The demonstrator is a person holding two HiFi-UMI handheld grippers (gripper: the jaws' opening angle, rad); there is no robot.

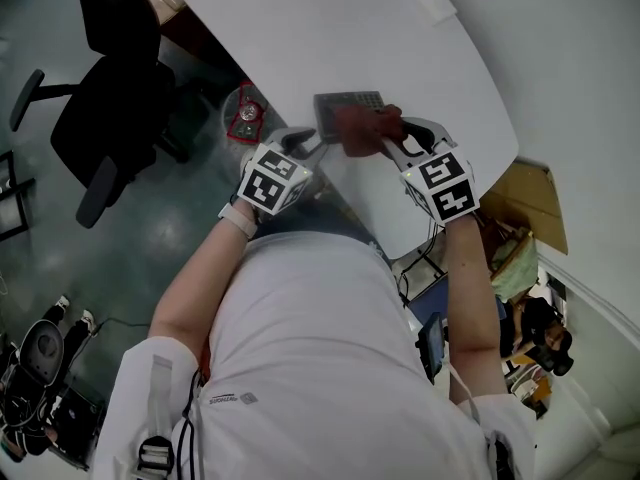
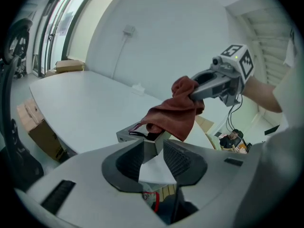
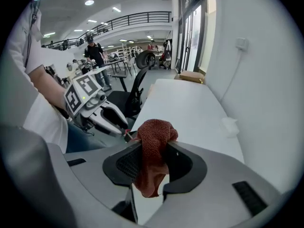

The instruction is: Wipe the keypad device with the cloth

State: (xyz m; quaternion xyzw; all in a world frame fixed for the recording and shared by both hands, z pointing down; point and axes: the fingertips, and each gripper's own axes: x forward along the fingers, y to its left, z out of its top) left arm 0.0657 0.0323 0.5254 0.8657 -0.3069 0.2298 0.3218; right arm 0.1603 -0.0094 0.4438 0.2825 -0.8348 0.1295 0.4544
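Finding the keypad device [image 1: 348, 102] flat at the near edge of the white table [image 1: 400, 28], draped on its right by the red-brown cloth [image 1: 366, 128]. Pinching a bunched fold of that cloth in the tightly closed right gripper [image 1: 388, 134], likely for dragging it across the keys. Guarding from the left with the left gripper [image 1: 310, 149], jaws spread about the device's near corner without pressing, probably to stop it sliding.
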